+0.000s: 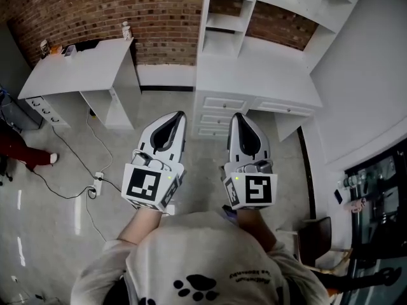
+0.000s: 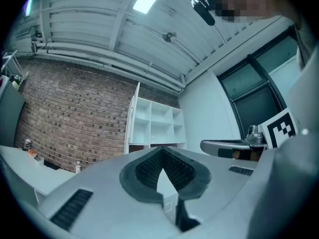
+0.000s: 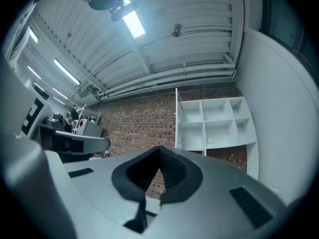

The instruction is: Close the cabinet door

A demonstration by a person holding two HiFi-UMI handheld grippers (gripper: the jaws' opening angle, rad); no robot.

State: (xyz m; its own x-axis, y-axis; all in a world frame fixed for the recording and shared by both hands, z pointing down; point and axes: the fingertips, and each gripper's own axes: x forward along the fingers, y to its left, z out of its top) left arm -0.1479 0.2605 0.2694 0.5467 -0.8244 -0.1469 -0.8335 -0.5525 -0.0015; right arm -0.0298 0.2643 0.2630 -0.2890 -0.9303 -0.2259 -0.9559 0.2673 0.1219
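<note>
left gripper (image 1: pixel 180 115): jaws closed together, nothing gripped | right gripper (image 1: pixel 236 117): jaws closed together, nothing gripped | cabinet (image 1: pixel 224 21): seen ahead of both tips, well apart | cabinet door (image 3: pixel 177 118): swung open

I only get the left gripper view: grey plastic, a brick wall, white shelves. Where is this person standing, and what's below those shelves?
Observer: The head view shows them standing back on a grey floor. The left hand-held gripper and right hand-held gripper point toward a white cabinet unit and touch nothing. Drawers sit under the shelves.
Operator: Is the other gripper carrying something?
Observer: No. The right gripper view shows its jaws together with nothing between them.
Operator: Anything lying on the floor?
Observer: What looks like a power strip, with cables running off it, lies left of the left hand-held gripper.
</note>
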